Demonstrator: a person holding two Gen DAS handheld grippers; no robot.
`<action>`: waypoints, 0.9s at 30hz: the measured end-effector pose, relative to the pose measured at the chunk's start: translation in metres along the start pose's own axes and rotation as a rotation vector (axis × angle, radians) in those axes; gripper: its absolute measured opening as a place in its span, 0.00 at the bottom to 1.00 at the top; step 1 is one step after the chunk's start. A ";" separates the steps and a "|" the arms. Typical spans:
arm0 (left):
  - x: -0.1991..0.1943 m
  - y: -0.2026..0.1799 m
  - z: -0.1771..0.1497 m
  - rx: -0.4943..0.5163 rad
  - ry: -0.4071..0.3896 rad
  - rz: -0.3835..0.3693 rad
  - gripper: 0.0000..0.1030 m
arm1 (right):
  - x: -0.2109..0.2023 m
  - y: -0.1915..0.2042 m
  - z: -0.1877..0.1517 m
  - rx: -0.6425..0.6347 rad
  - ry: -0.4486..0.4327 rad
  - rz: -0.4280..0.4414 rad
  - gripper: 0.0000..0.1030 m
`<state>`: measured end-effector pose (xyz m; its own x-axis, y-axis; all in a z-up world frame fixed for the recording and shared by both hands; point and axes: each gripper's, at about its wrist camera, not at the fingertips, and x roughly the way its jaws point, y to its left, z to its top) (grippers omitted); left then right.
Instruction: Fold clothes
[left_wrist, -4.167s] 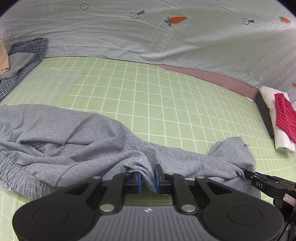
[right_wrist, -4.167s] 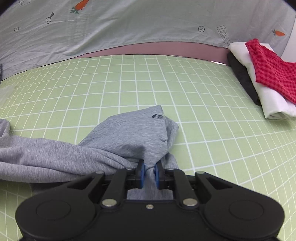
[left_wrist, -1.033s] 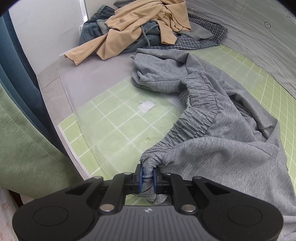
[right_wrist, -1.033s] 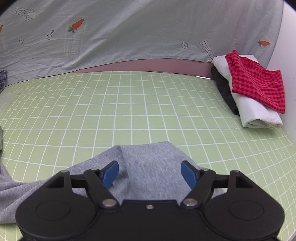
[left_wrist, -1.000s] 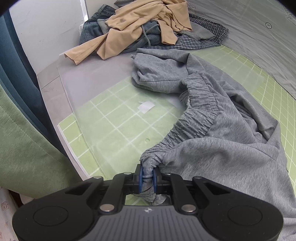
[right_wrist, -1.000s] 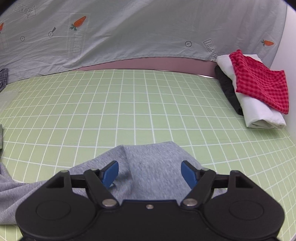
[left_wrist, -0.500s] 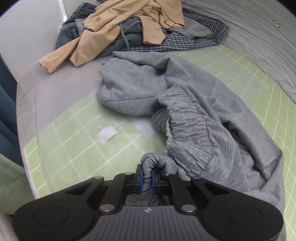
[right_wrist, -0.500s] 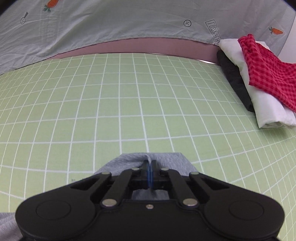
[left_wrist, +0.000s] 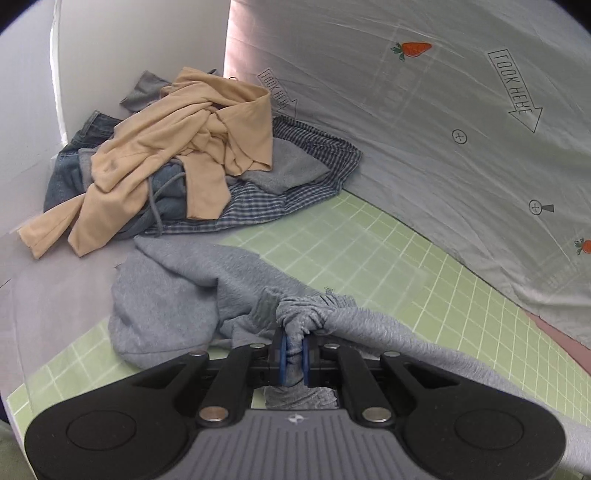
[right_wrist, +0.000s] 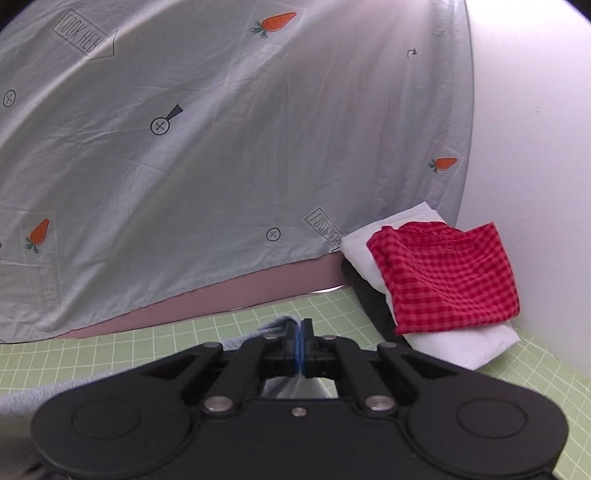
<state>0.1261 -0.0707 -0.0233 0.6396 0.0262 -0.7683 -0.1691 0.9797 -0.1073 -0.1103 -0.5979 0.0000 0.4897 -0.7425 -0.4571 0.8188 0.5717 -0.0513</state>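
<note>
Unfolded clothes pile (left_wrist: 177, 162) beyond gray pants (left_wrist: 192, 295), nr wall.

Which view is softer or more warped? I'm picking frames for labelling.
Left wrist view: the gray garment looks smeared near the left gripper, the sheet shows pale glare, and the mat grid bows. Right wrist view: the red cloth checks stay crisp; edges curve, corners go black.

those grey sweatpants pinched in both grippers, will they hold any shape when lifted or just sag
Likely sag: the grey sweatpants bunch into a wad at the left gripper and drape limply onto the mat. Thick knit suggests some weight, so the middle would probably droop between it and the right gripper. Slipping seems unlikely; both jaws clamp fabric.
</note>
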 end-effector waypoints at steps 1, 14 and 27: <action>-0.003 0.009 -0.007 -0.003 0.010 0.016 0.09 | -0.009 -0.004 -0.012 -0.022 0.014 -0.007 0.01; -0.024 0.064 -0.063 0.010 0.081 0.152 0.19 | -0.062 -0.019 -0.182 -0.085 0.526 0.152 0.06; -0.040 0.000 -0.086 0.141 0.058 0.103 0.69 | -0.056 -0.059 -0.130 0.032 0.371 0.142 0.43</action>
<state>0.0365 -0.0887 -0.0469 0.5791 0.1207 -0.8063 -0.1220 0.9907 0.0607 -0.2254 -0.5445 -0.0872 0.4617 -0.4768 -0.7480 0.7628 0.6438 0.0604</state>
